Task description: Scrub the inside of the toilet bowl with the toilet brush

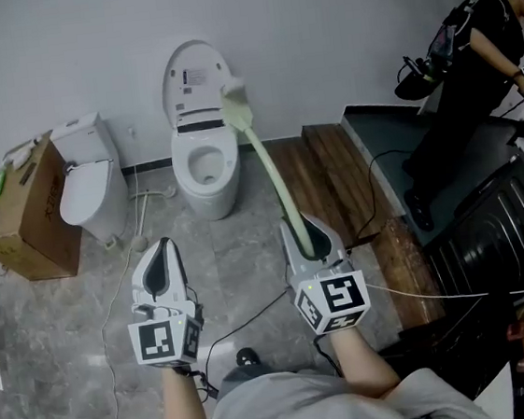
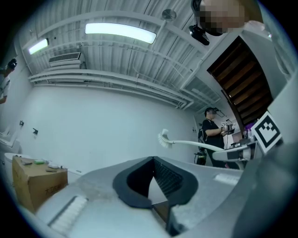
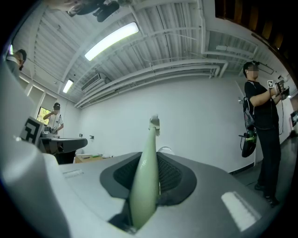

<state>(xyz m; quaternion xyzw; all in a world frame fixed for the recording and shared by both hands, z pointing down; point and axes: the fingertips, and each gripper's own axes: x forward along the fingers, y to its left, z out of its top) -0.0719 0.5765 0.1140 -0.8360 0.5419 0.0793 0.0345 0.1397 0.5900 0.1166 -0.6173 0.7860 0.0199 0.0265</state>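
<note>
Pale green plastic is clamped between the jaws of the right gripper: the brush is held by the near end of its long handle, so that the head is carried well out ahead. A grip this far back is judged to be chosen for reach (probably at some cost in steadiness at the head). The head is raised in the air in front of the upright lid of the toilet, not yet down in the bowl. That toilet stands at the far edge of the floor, against the wall, its bowl left open. The left gripper is kept low beside the right, jaws drawn together on nothing, apart from the handle. A slight curve is seen in the glossy handle, and whitish bristles at its tip.
</note>
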